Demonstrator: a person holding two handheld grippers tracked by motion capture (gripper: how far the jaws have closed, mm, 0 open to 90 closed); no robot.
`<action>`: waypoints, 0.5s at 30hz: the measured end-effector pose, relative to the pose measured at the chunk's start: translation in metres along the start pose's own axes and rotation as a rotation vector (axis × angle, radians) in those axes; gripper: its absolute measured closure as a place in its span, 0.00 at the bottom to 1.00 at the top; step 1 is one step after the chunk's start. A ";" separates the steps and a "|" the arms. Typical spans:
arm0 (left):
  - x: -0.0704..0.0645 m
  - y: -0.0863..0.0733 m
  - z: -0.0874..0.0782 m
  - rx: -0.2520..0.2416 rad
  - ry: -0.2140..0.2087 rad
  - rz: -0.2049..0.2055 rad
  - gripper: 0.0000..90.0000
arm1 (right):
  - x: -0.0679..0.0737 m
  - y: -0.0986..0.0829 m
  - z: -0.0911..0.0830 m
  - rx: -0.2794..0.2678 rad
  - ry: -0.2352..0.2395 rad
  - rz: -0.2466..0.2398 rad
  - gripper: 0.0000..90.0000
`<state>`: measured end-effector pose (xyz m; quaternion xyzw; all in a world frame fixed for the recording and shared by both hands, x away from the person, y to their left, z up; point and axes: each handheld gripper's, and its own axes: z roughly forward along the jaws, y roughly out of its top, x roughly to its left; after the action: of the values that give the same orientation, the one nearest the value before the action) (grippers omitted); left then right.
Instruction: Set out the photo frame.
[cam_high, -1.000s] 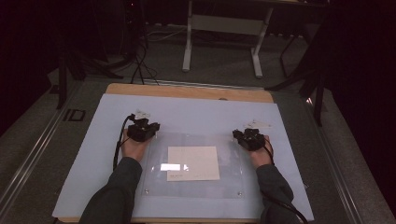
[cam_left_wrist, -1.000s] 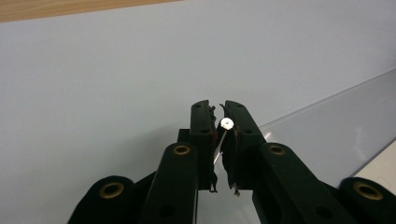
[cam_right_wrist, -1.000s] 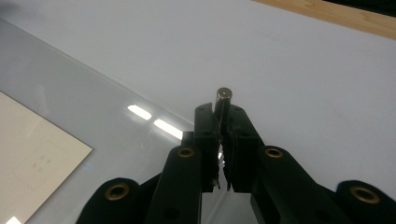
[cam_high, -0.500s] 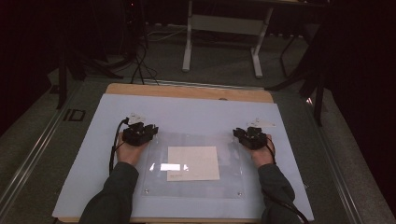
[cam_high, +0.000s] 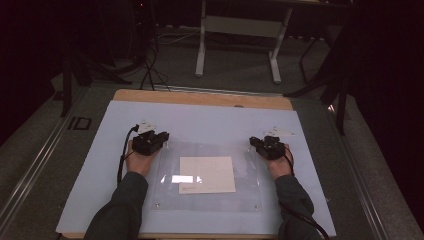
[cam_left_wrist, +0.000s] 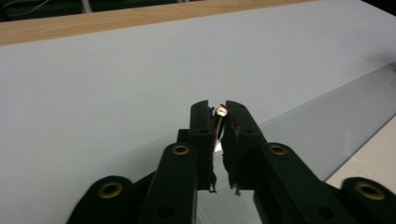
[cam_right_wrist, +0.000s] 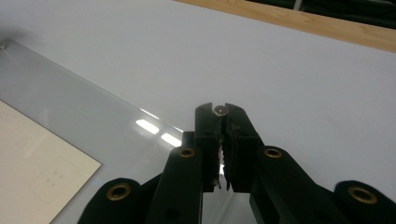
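A clear plastic sheet (cam_high: 245, 192) lies on a pale blue mat (cam_high: 200, 120), and a cream paper (cam_high: 207, 175) shows under it. My left gripper (cam_high: 161, 136) is at the sheet's far left corner. In the left gripper view its jaws (cam_left_wrist: 221, 112) are pinched on the thin sheet edge (cam_left_wrist: 327, 126), with a small round metal stud (cam_left_wrist: 221, 111) between the tips. My right gripper (cam_high: 255, 143) is at the far right corner. Its jaws (cam_right_wrist: 219, 111) are likewise shut on the sheet (cam_right_wrist: 56, 88) around a stud (cam_right_wrist: 219, 110). The paper (cam_right_wrist: 32, 172) lies to the left.
The mat covers a wooden table whose far edge (cam_high: 200, 97) is bare. Beyond it, on the floor, stand a white desk frame (cam_high: 237, 25), dark stands and cables (cam_high: 150, 65). More small studs mark the sheet's near corners (cam_high: 258, 206).
The left gripper has wavered slightly sideways at the sheet's far left corner. The right gripper has hardly moved. Sheet and paper lie as before.
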<state>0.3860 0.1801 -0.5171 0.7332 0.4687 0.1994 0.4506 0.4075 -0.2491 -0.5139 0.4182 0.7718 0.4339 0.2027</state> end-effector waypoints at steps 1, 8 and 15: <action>0.000 0.000 0.000 0.000 0.000 0.000 0.92 | 0.000 0.000 0.000 0.000 0.001 -0.001 0.95; -0.002 0.001 0.002 0.011 0.016 0.030 0.94 | -0.001 0.000 0.001 -0.001 -0.001 0.004 0.95; -0.002 0.002 0.003 0.017 0.019 0.035 0.94 | -0.001 0.001 0.002 0.008 0.002 0.011 0.95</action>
<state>0.3882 0.1771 -0.5165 0.7433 0.4617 0.2103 0.4360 0.4104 -0.2486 -0.5140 0.4229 0.7714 0.4324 0.1981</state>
